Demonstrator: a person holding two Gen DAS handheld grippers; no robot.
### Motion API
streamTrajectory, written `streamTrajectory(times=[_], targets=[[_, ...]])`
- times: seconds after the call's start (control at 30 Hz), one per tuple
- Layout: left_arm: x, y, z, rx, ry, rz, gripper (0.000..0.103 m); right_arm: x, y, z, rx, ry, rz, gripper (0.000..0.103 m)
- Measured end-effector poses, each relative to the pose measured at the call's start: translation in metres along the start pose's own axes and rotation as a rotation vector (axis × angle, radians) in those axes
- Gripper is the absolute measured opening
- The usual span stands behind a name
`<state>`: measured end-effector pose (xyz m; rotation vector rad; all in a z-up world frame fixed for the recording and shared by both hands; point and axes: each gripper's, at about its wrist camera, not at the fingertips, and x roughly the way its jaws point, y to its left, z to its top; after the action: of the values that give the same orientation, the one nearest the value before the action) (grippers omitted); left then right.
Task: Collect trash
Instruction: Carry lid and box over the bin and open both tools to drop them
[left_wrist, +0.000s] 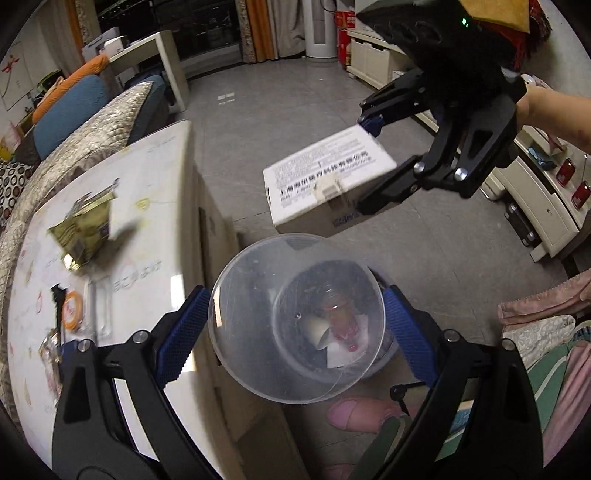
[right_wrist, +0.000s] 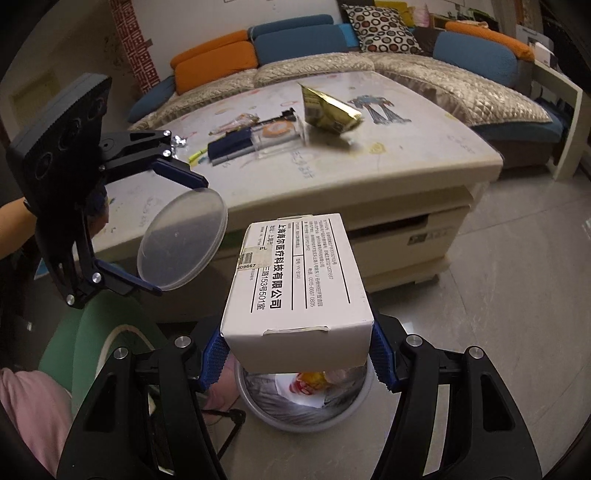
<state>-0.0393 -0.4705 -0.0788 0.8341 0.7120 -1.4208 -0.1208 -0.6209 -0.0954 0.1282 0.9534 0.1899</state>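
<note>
Blue pads (left_wrist: 183, 332) of my left tongs (left_wrist: 295, 328) pinch a clear round lid (left_wrist: 297, 319) by its edges, held flat above the bin (left_wrist: 384, 354), so I look through the plastic at the rubbish below: a red-and-white wrapper and some white paper on a dark liner. From the other side, the lid (right_wrist: 183, 240) shows tilted between the left tongs (right_wrist: 177, 232), just off the near edge of the table (right_wrist: 369, 177).

My right tongs (right_wrist: 295, 354) grip a white box (right_wrist: 295, 280) printed with black Chinese text and a barcode sticker, pads pressed against its two long sides. It hangs over the bin (right_wrist: 303, 402), whose mouth shows just under the box's near end. In the left view the box (left_wrist: 328, 177) floats above the grey floor (left_wrist: 295, 103), with the right tongs (left_wrist: 369, 162) clamped on it.

On the table (left_wrist: 155, 177) lie a crumpled gold packet (left_wrist: 83, 229), a roll of orange tape (left_wrist: 72, 308) and some pens (right_wrist: 229, 146), well apart from both tongs. Behind it runs a sofa (right_wrist: 332, 62) with blue and orange cushions.
</note>
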Motion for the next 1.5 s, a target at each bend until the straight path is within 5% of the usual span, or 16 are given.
streamTrajectory(times=[0.5,0.97,1.27,1.5], targets=[[0.122,-0.048,-0.015,0.090,0.213,-0.130,0.091,0.104,-0.035,-0.107,0.127,0.275,0.035,0.064],[0.216,-0.042,-0.056,0.046,0.419,-0.178,0.091,0.176,-0.037,-0.141,0.136,0.438,0.020,0.065],[0.225,-0.044,-0.070,0.053,0.465,-0.145,0.093,0.185,-0.042,-0.143,0.180,0.452,0.004,0.079],[0.194,-0.029,-0.060,-0.019,0.385,-0.150,0.093,0.160,-0.045,-0.132,0.189,0.392,-0.015,0.079]])
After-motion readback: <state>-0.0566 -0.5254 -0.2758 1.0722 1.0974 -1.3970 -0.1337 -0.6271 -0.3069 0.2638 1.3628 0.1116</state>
